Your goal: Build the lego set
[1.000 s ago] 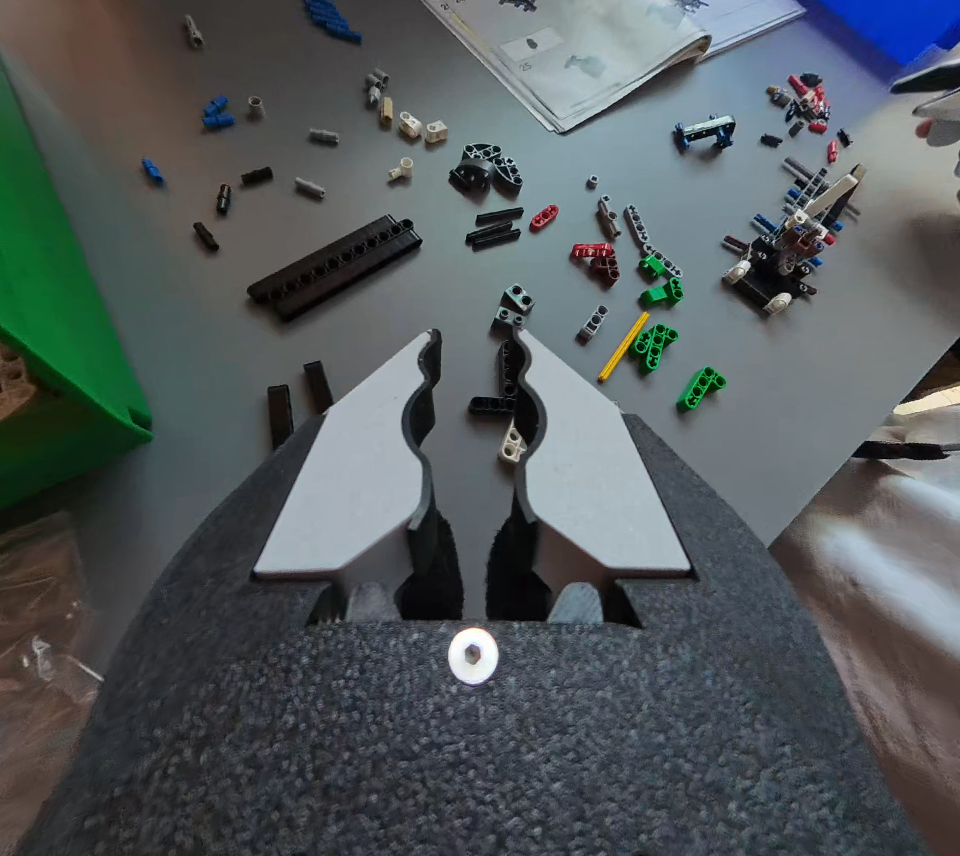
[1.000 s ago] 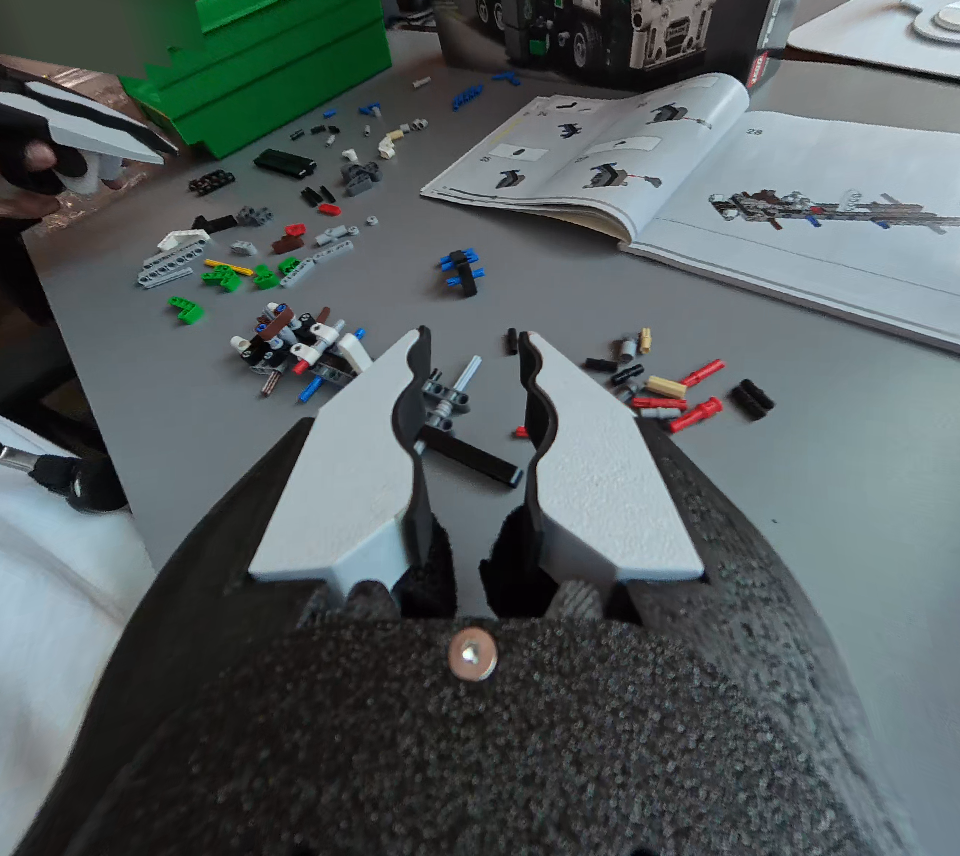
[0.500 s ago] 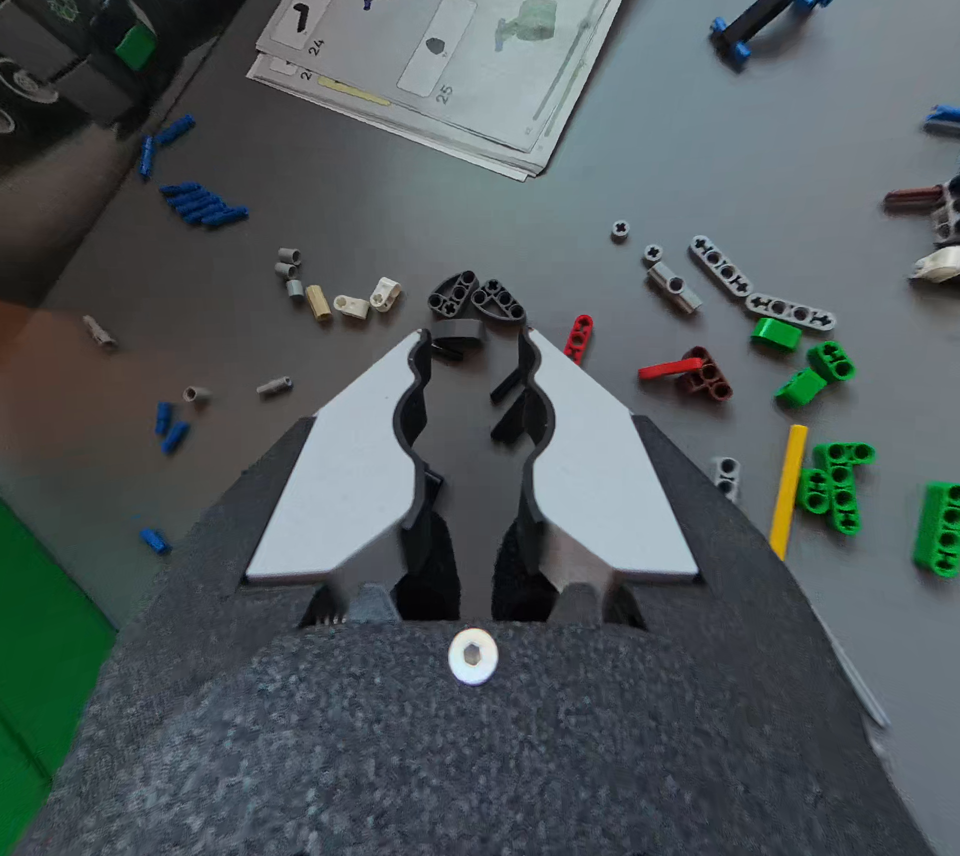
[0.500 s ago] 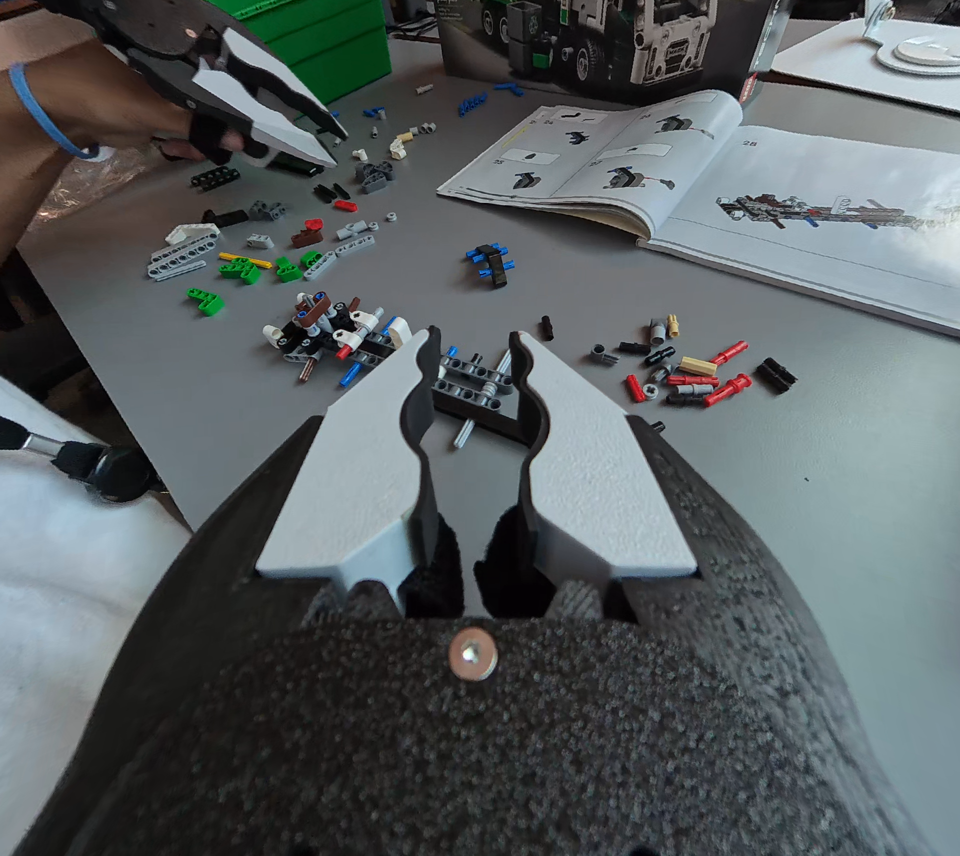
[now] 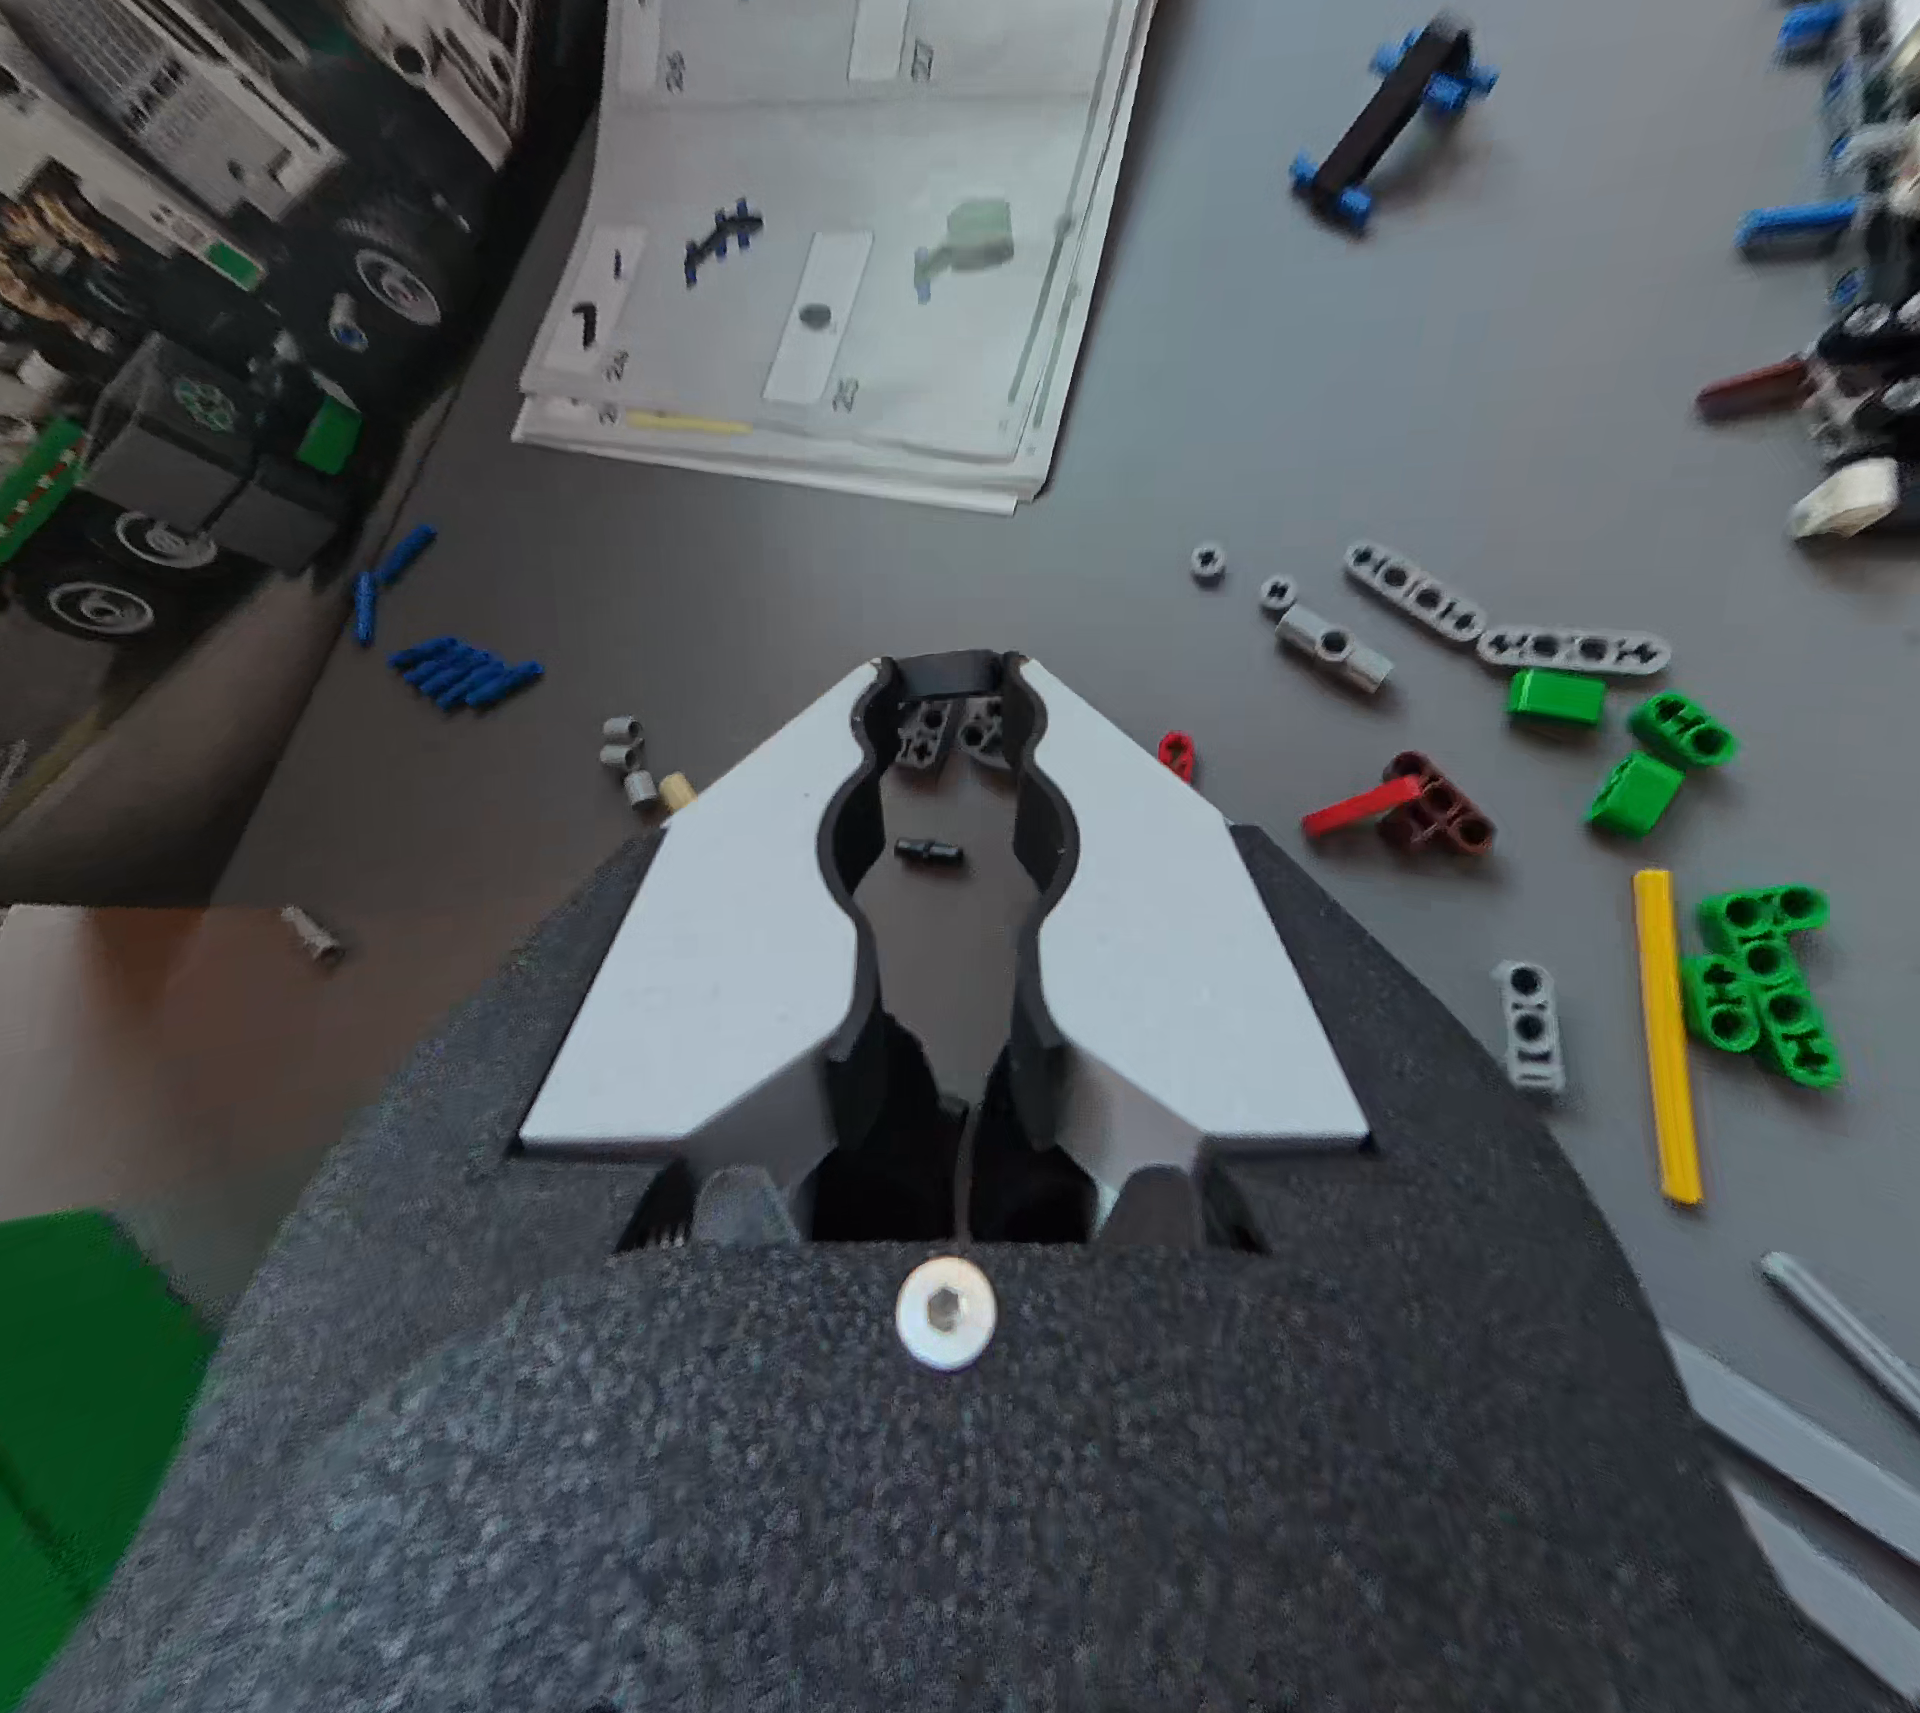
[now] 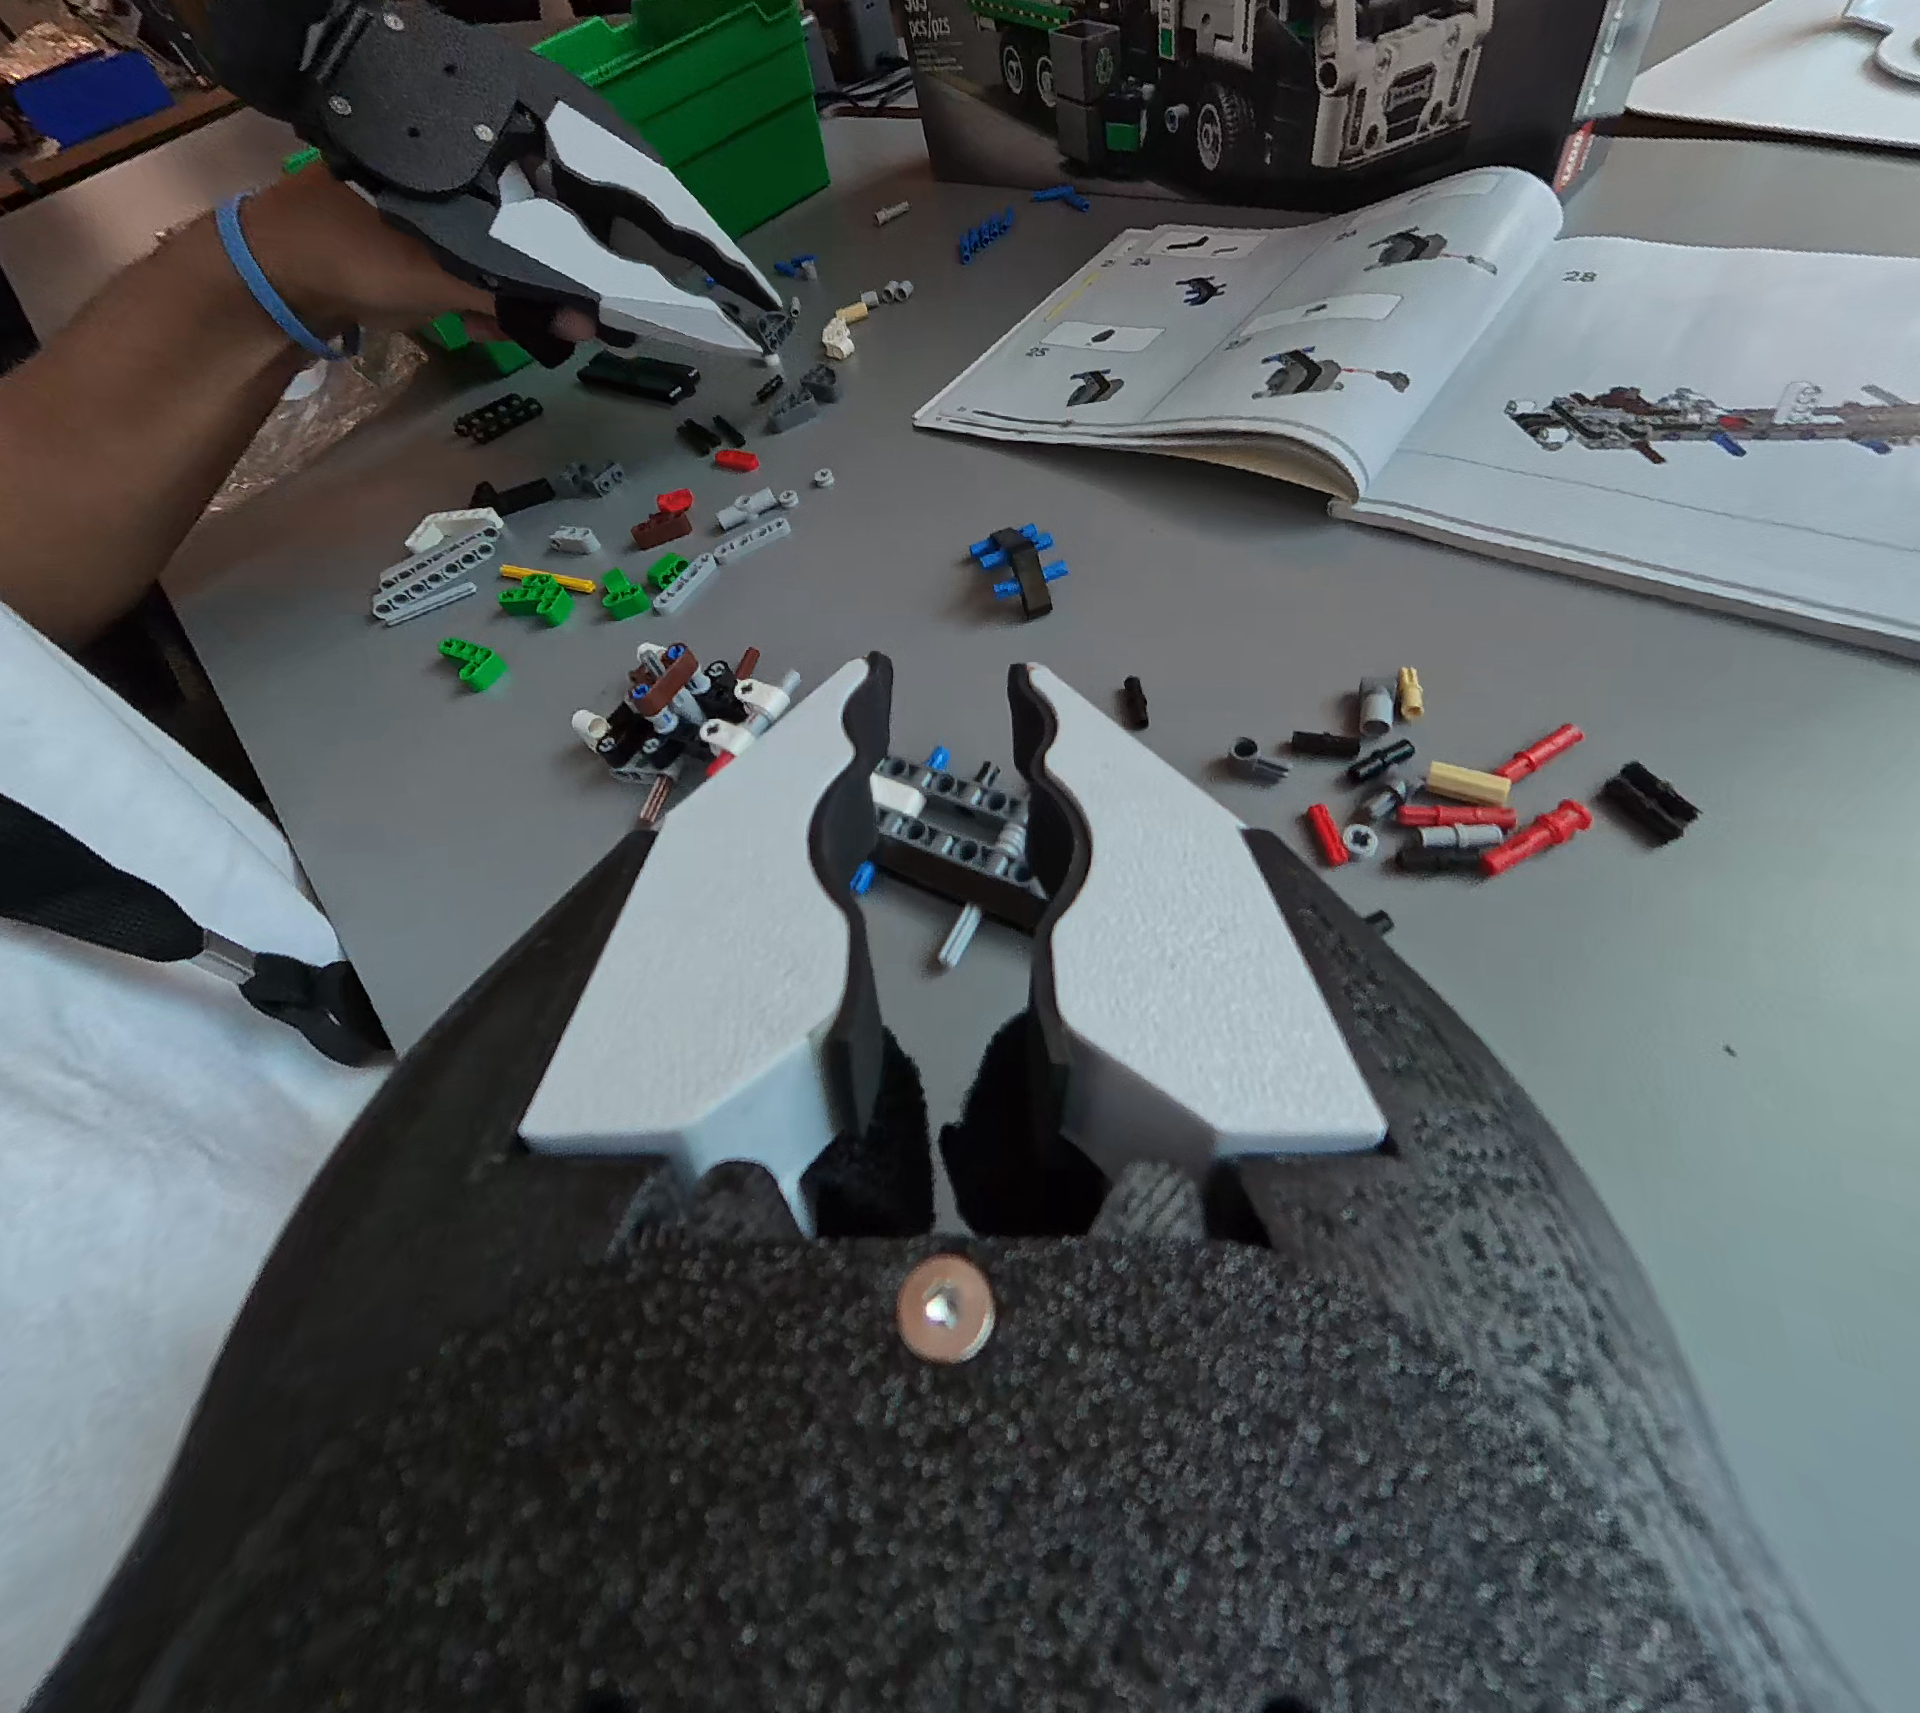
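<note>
Left gripper [image 5: 951, 676]: fingertips clamped on a black curved piece [image 5: 948, 674] spanning the gap at the very tips. Directly under the tips lie two dark grey connector pieces [image 5: 951, 733] on the grey table [image 5: 1247, 416]; a small black pin [image 5: 928, 851] lies on the table farther back between the fingers. Left of the fingers: grey bushes and a tan one [image 5: 639, 764], a row of blue pins [image 5: 465, 671]. Right: small red piece [image 5: 1175, 754], dark red beam with red axle [image 5: 1403, 806], green angle beams [image 5: 1761, 983], yellow axle [image 5: 1665, 1035]. Beyond: open instruction booklet [image 5: 852, 209], truck box [image 5: 239, 157].

Right gripper [image 6: 948, 681]: fingers apart, tips gripping nothing. A grey and black beam assembly [image 6: 951, 816] lies between the fingers behind the tips; contact cannot be told. Left of it a mixed sub-assembly [image 6: 675, 713]; right, red, black and tan pins [image 6: 1475, 796]. Farther off, a black beam with blue pins [image 6: 1023, 567] and a green bin [image 6: 717, 94].
</note>
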Motion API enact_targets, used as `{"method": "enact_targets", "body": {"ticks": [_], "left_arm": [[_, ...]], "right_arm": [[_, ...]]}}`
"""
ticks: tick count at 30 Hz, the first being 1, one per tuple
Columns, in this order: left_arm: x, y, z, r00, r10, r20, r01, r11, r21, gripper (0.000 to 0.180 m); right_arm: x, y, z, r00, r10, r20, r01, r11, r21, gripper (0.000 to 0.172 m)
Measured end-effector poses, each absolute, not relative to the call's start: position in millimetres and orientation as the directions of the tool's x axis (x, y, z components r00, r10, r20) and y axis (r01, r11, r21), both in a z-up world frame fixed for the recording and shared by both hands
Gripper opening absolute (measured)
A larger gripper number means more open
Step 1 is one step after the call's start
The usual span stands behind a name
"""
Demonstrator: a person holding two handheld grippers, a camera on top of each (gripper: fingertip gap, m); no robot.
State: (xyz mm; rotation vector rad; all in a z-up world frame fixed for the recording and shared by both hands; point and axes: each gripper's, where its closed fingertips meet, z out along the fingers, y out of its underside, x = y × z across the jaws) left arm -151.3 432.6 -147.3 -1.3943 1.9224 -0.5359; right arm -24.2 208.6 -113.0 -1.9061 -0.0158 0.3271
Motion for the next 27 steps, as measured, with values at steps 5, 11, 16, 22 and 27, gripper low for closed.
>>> {"method": "enact_targets", "body": {"ticks": [5,11,16,22,27], "left_arm": [[-120,380,-99,-0.186,-0.981,0.053,-0.381,0.023,-0.924,0.018],[-90,306,-72,-0.266,-0.879,0.395,-0.326,-0.304,-0.895,0.017],[-85,274,-60,-0.298,-0.730,0.615,-0.324,-0.529,-0.784,0.017],[-76,260,-65,-0.283,-0.557,0.781,-0.345,-0.701,-0.625,0.016],[-76,260,-74,-0.274,-0.585,0.763,-0.374,-0.666,-0.645,0.017]], "right_arm": [[-52,246,-90,0.945,0.317,-0.082,0.008,-0.272,-0.962,0.025],[-88,278,-85,0.855,0.495,0.155,0.253,-0.138,-0.957,0.028],[-88,287,-70,0.873,0.410,0.263,0.297,-0.021,-0.955,0.022],[-86,280,-69,0.868,0.409,0.281,0.289,0.044,-0.956,0.009],[-85,279,-79,0.863,0.450,0.230,0.269,-0.023,-0.963,0.007]]}}
